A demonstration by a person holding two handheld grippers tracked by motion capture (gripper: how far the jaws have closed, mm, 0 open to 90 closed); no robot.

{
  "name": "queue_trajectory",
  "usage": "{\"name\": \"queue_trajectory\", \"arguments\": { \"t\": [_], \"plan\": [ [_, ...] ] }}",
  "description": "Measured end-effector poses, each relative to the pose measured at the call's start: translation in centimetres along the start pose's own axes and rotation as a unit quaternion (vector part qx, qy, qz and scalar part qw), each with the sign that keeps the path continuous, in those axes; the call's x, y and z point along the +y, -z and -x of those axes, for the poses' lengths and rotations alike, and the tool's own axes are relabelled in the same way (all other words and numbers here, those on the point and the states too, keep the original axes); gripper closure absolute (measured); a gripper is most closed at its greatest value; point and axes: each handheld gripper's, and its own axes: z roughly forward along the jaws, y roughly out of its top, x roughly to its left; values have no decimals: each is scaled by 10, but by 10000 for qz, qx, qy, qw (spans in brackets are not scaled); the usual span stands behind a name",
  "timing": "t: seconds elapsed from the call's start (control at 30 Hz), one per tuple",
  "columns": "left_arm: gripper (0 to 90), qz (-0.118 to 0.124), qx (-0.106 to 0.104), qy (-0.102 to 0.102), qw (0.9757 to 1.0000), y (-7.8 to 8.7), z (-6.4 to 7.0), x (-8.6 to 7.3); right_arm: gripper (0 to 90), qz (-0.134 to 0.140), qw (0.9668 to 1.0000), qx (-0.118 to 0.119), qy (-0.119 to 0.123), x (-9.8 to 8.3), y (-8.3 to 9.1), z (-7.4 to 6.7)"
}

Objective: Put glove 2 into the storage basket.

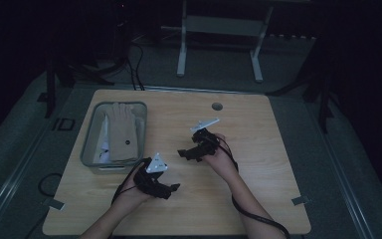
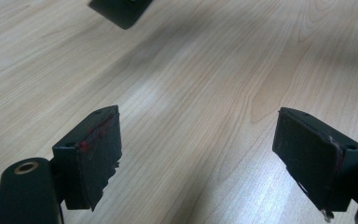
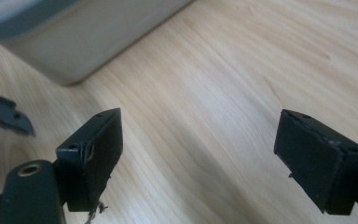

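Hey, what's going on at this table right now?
A person holds a gripper in each hand over a wooden table. The left gripper and the right gripper both have their jaws open with nothing between them. A grey bin at the table's left holds tan gloves, which neither gripper touches.

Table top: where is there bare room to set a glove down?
The table is bare right of the right gripper and along the far edge near the grommet hole. The left is crowded: the bin with the glove, and the left gripper beside it.
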Motion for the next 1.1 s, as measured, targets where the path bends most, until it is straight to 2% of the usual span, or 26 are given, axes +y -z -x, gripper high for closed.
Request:
{"name": "queue_trajectory", "arguments": {
  "t": [0.43, 0.6, 0.83, 0.97, 1.1],
  "plan": [
    [159, -92, -140, -93, 9998, -25, 11, -11, 155, 156, 9998, 26, -92, -44, 12, 11],
    [147, -77, -144, -59, 9998, -29, 12, -13, 152, 72, 9999, 5, -82, -58, 15, 11],
    [146, -101, -222, -54, 9997, -33, 14, -15, 145, 103, 9999, 29, -39, -76, 19, 12],
    [146, -100, -320, -95, 9994, -35, 17, -17, 142, 183, 9998, -6, 25, -88, 23, 11],
    [146, -107, -408, -77, 9991, -37, 19, -17, 139, 171, 9997, -145, 106, -100, 29, 13]
  ]
}}
